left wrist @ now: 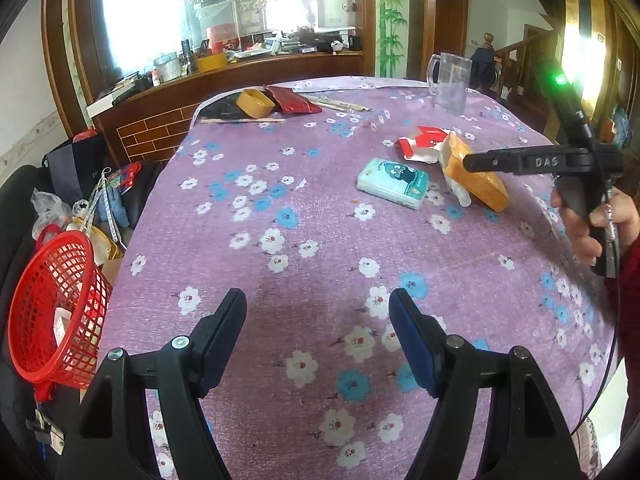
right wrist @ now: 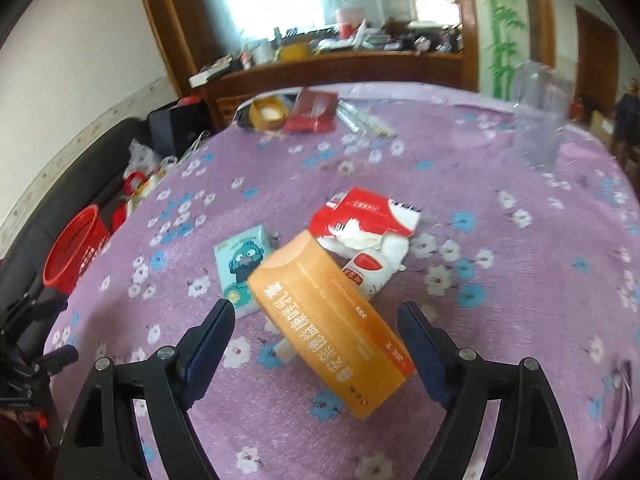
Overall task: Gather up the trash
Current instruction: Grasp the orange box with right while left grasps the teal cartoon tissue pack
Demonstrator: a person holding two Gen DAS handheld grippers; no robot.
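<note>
While the orange carton [right wrist: 328,324] lay tilted on the bench [right wrist: 500,320] against the teal packet [right wrist: 240,268], right gripper [right wrist: 316,332] fingers stood wide around it, not pressing. Left gripper [left wrist: 318,312]: parted, empty. Likely light, crushable card; grip long sides.

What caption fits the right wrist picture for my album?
Open right gripper around an orange box on the flowered tablecloth, red basket waiting at the table's edge.

— Where am I working?
— A lived-in home. My counter [left wrist: 320,208] wears a purple flowered cloth, a cluttered wooden sideboard [left wrist: 240,68] stands under a big mirror [left wrist: 224,4], bamboo decals [left wrist: 390,16] climb the wall, and a staircase [left wrist: 520,56] rises behind.
</note>
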